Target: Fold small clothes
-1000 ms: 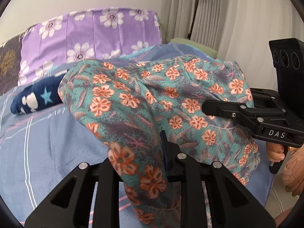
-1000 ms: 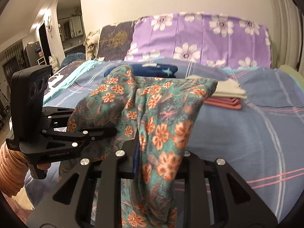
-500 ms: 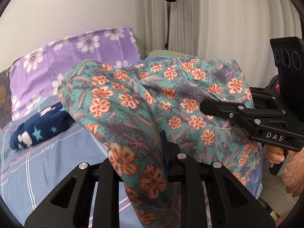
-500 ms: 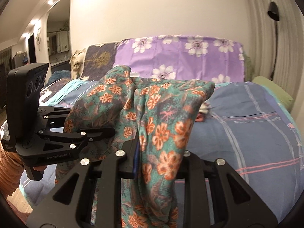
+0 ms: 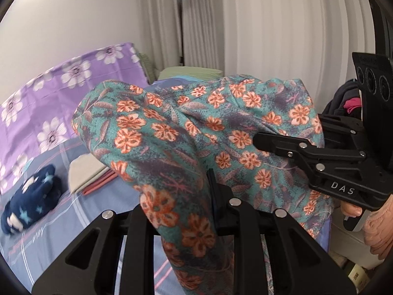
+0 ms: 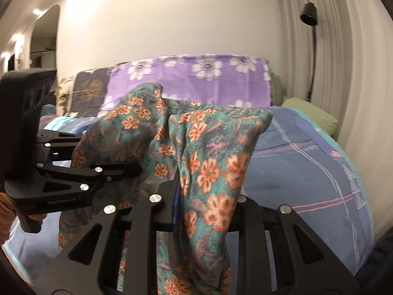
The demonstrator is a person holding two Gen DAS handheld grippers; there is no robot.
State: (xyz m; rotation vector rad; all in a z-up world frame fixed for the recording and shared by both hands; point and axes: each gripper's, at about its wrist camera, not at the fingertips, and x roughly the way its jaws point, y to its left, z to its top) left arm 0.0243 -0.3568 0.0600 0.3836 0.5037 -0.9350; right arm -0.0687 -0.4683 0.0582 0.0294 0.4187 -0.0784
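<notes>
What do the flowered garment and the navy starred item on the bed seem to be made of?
Flowered garment: thin woven cloth, probably cotton or viscose, matte; it drapes in soft folds. Navy starred item: likely fleece or plush; its surface looks fuzzy, though blurred.

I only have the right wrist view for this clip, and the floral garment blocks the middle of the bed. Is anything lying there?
Observer: Yes. The left wrist view shows a folded pile, cream over pink, on the bedspread.
Operator: Anything near it?
Observer: A navy star-patterned item lies bunched to the left of that pile.
Operator: Can you see my right gripper from outside?
Observer: Yes. The right gripper is clamped on the floral garment.
</notes>
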